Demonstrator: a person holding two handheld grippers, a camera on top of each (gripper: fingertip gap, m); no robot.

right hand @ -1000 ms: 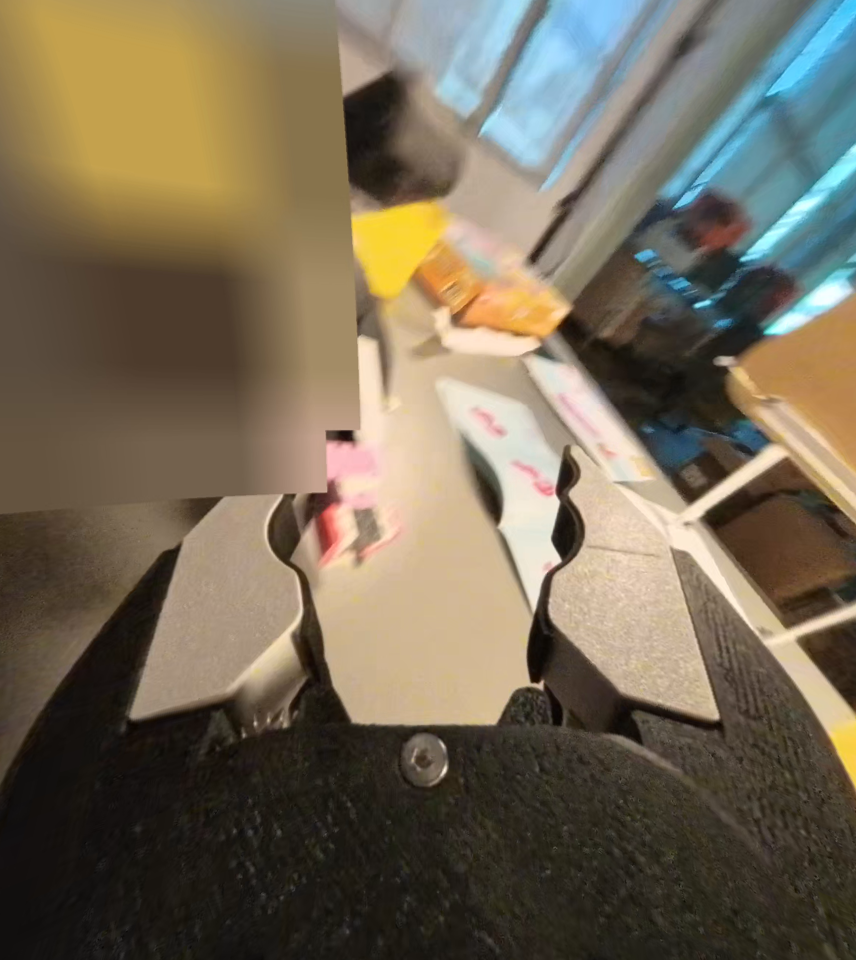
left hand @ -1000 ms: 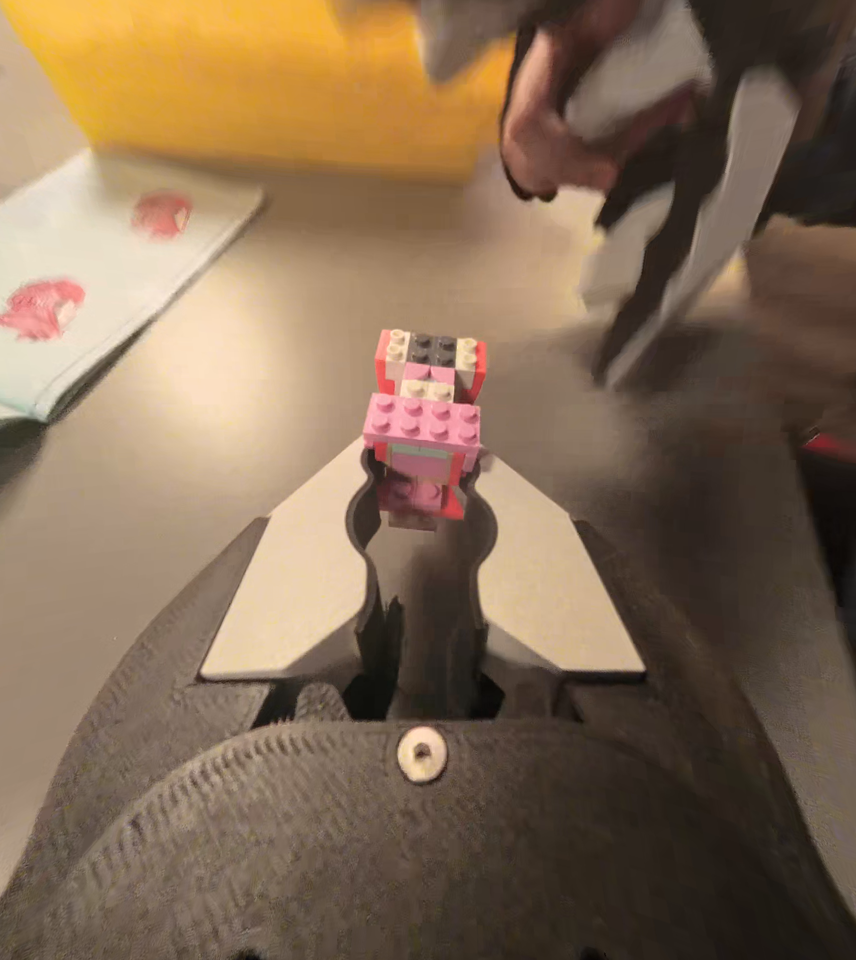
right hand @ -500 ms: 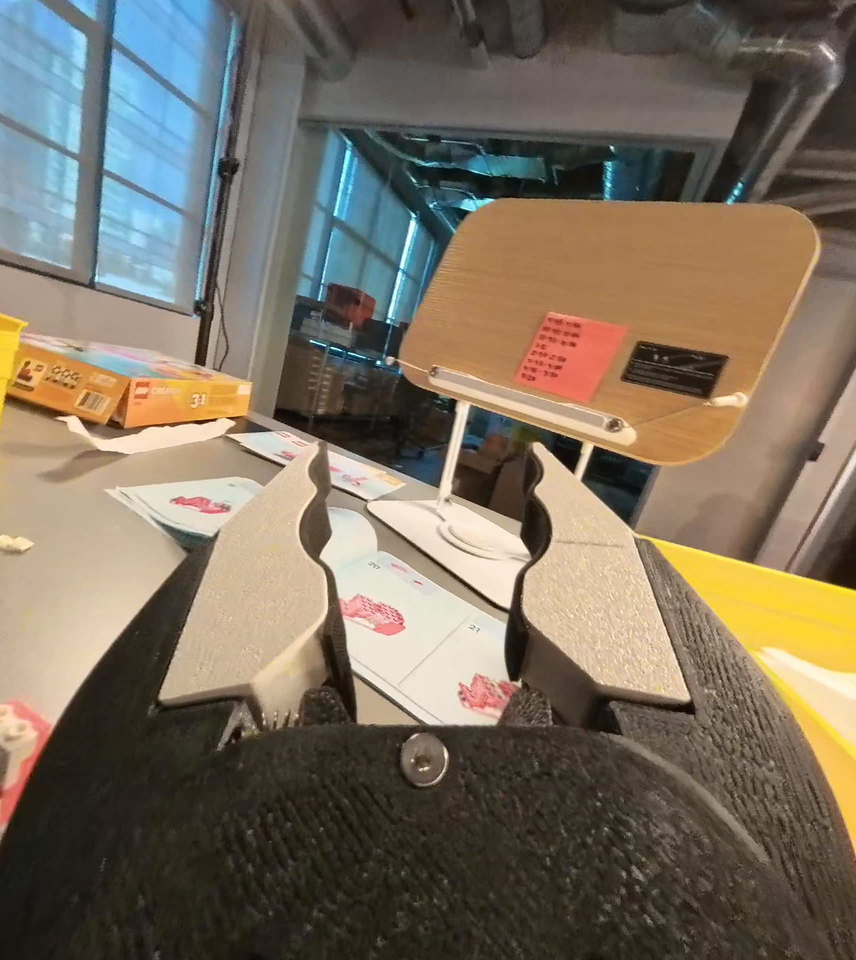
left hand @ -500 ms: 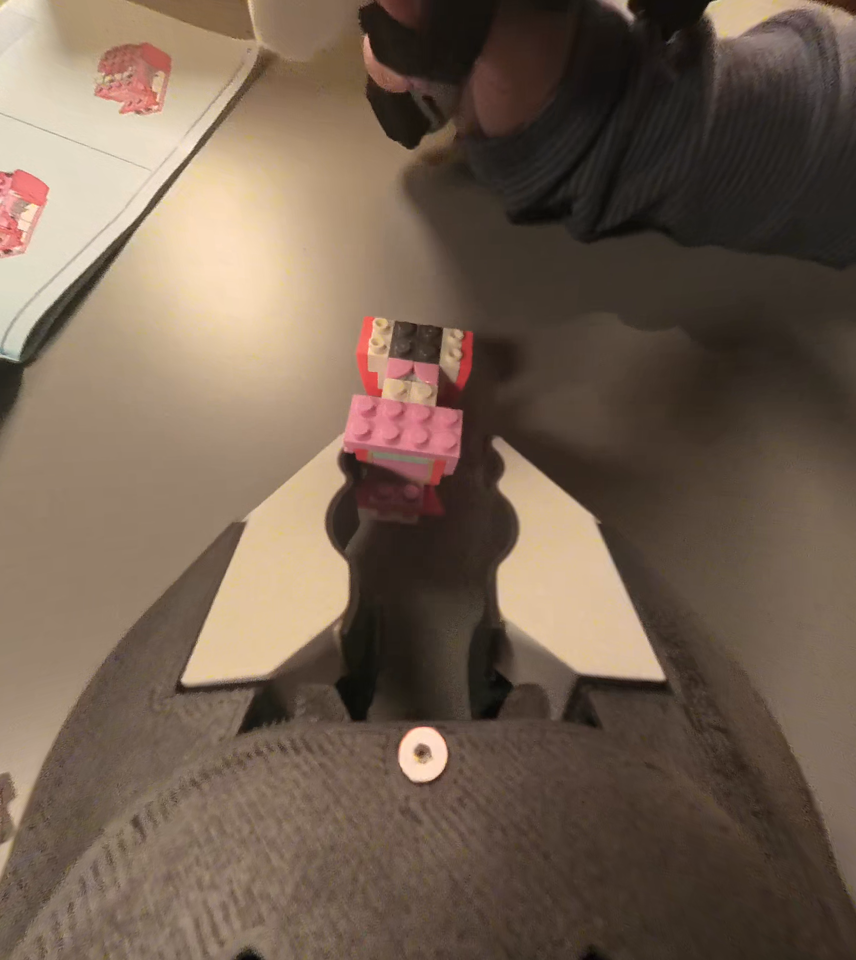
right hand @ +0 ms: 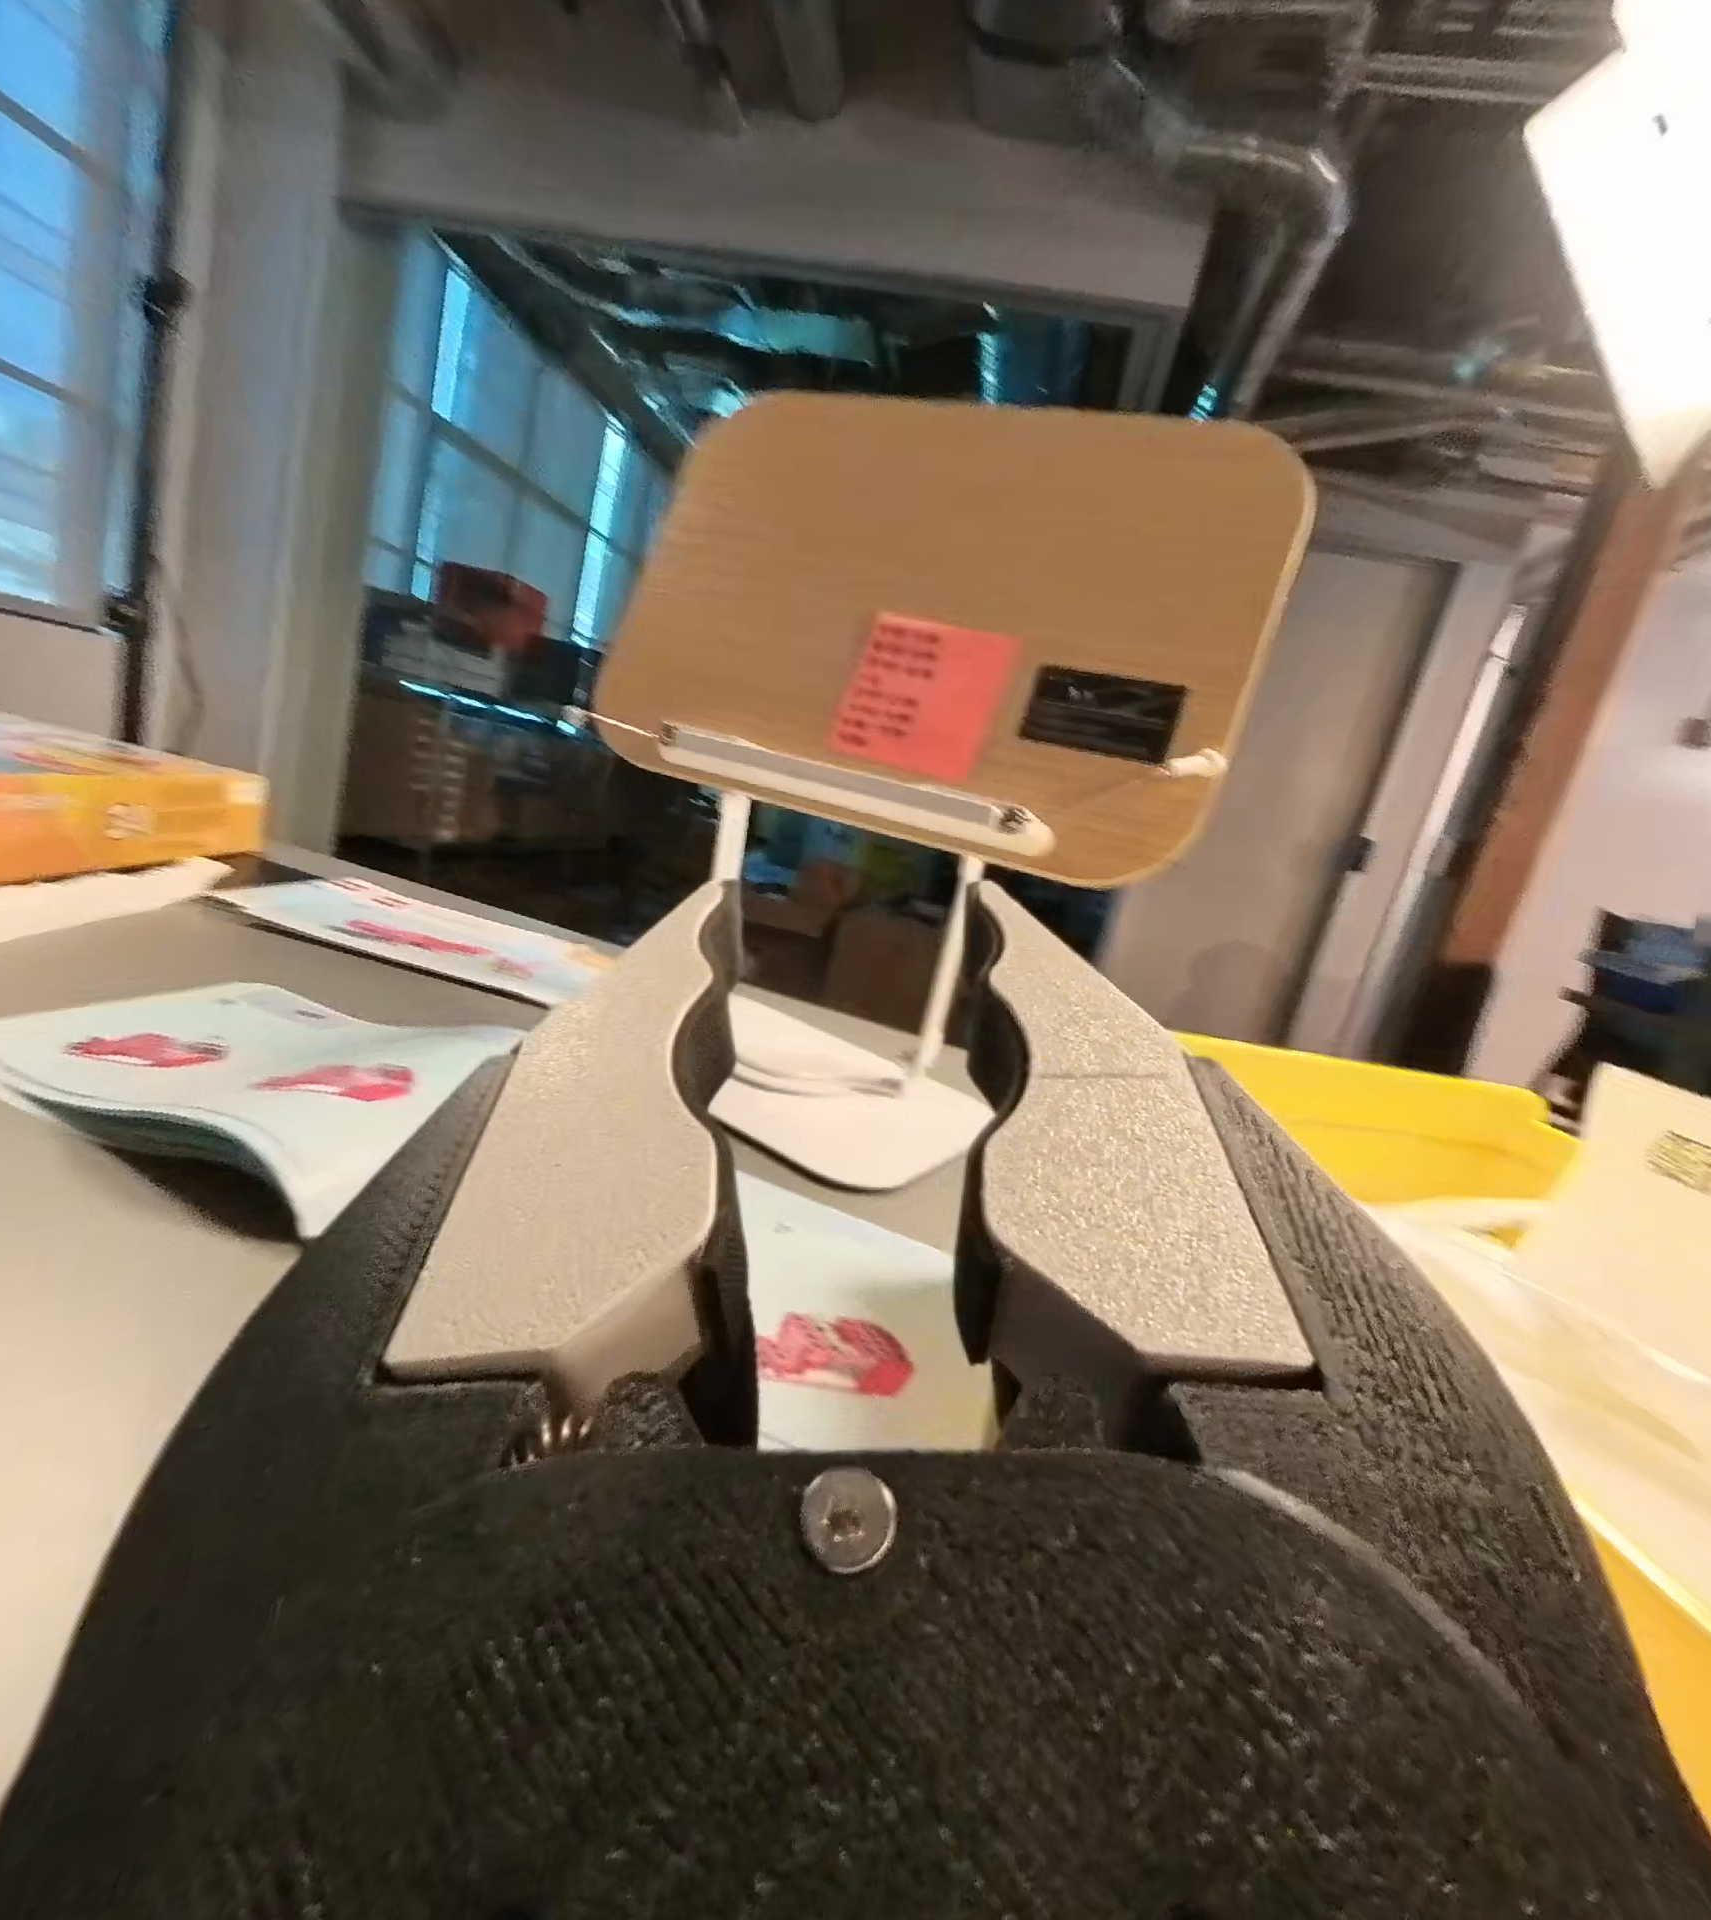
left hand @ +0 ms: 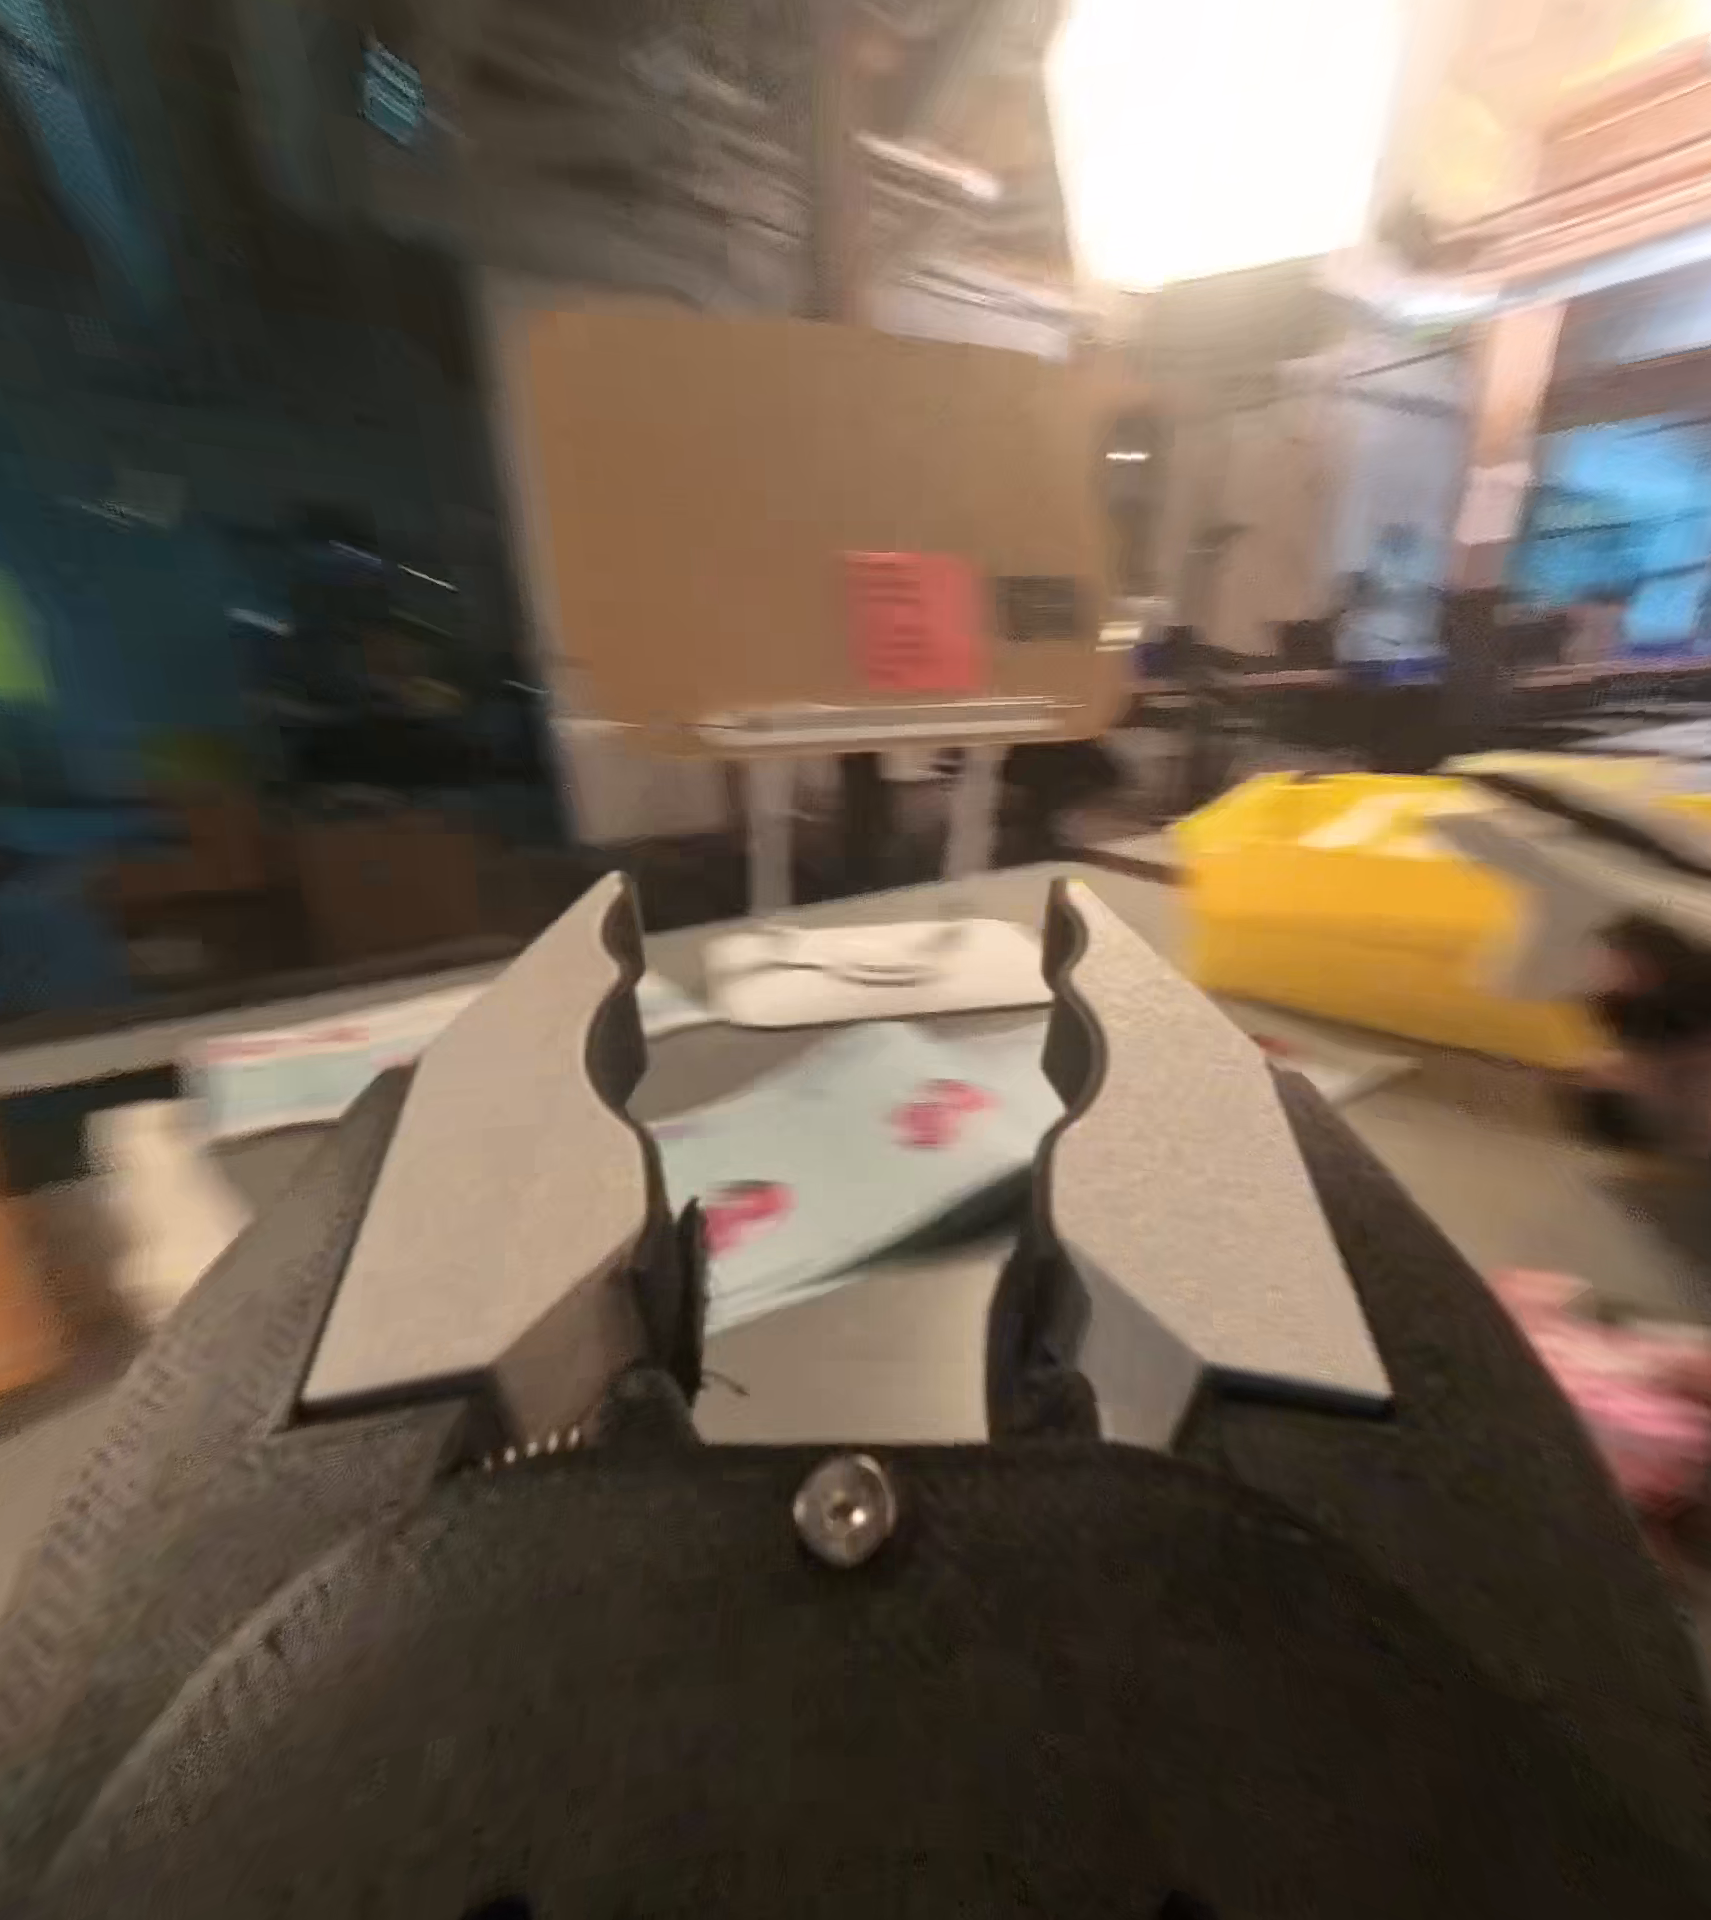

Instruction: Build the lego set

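The left gripper (left hand: 843, 914) hangs released and bare above the grey tabletop (left hand: 830, 1361), its jaws spread wide over a pale blue open instruction booklet (left hand: 830, 1143) that lies in front of the wooden-board book stand on a white base (left hand: 809, 540). The right gripper (right hand: 851, 940) is also unclenched and bare, its narrower gap framing that stand's white base (right hand: 846, 1127). A blurred pink brick model (left hand: 1620, 1392) sits on the table, right of the booklet, with a yellow plastic bin (left hand: 1350, 914) right of the stand.

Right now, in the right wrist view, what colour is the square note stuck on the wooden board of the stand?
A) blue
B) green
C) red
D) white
C: the note on the wooden board is red, beside a small black plate.
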